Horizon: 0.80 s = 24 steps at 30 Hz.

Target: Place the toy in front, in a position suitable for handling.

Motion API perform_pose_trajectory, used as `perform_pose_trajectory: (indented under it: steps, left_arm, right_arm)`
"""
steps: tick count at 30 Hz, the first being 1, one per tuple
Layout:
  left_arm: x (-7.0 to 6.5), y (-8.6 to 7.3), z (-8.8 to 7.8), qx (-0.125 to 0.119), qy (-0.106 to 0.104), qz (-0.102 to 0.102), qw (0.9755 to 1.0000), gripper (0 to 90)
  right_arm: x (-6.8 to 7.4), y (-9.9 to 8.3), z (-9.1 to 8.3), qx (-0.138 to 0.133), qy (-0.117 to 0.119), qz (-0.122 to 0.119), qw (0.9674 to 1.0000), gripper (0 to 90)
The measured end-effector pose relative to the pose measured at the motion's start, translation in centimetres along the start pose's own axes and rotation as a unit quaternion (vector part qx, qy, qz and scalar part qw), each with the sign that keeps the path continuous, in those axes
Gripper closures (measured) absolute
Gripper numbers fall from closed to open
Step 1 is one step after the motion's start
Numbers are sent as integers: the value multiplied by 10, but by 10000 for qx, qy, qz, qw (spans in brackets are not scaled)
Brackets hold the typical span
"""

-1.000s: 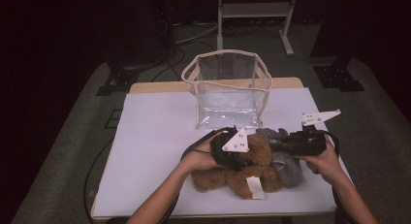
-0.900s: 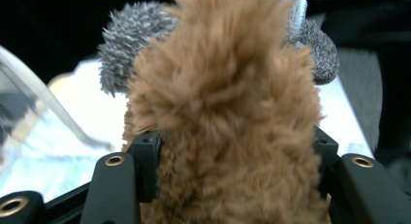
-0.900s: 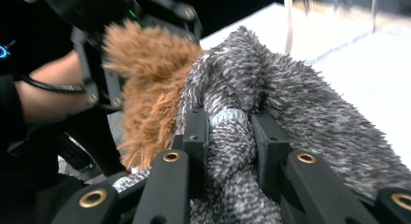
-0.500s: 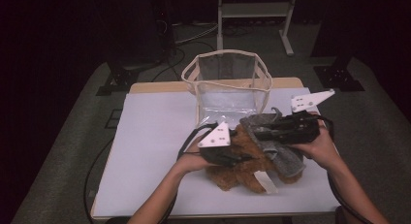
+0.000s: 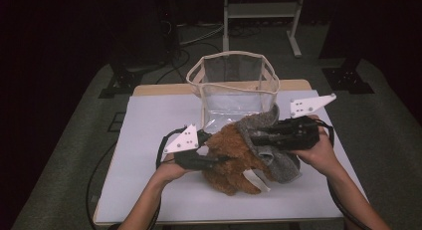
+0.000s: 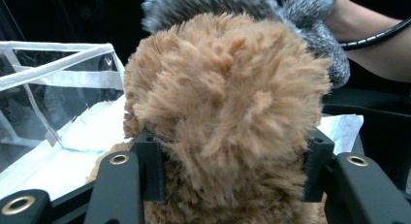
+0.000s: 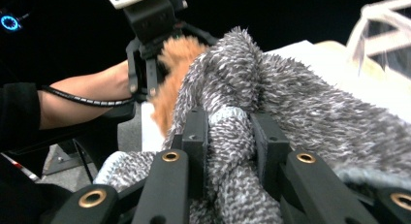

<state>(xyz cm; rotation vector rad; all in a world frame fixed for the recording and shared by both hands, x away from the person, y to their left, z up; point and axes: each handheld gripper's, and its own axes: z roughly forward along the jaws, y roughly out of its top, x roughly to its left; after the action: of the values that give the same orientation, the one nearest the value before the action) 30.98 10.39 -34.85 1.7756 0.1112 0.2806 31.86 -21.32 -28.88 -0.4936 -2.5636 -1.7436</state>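
Near the front middle of the white-topped bench [image 5: 149, 140], just before the clear plastic bag with white trim [image 5: 234, 85], a brown fluffy plush toy [image 5: 231, 158] lies with a grey knitted fuzzy cloth [image 5: 271, 150] draped over its right side. The left tongs [image 5: 211, 163] have just been closing and now grip a thick tuft of the brown plush, the pile bulging out between the two black jaws in the left gripper view [image 6: 228, 136]. The right tongs [image 5: 256, 139] are narrowed on a bunched fold of the grey cloth [image 7: 232, 136]. Both things look light, soft and limp: they will sag and stretch rather than hold shape, and loose pile could slip from a shallow pinch. A deep bite on a thick gathered part seems the safest hold, and the bag's open mouth stands close behind them.
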Motion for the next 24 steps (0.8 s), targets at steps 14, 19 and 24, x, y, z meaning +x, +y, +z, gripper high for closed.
perform_pose_trajectory:
  steps: [14, 19, 24]
  left_arm:
    - [1, 6, 8, 174, -90, 68, 9998, 438]
    - [3, 8, 11, 233, -34, 21, 9997, 437]
    - [0, 14, 17, 340, -79, 134, 9993, 435]
  right_arm:
    - [-33, -1, -11, -99, -436, 442, 9980, 706]
    - [-24, -1, -8, 40, -314, 379, 9988, 706]
    - [-8, 12, -1, 63, -174, 55, 9998, 704]
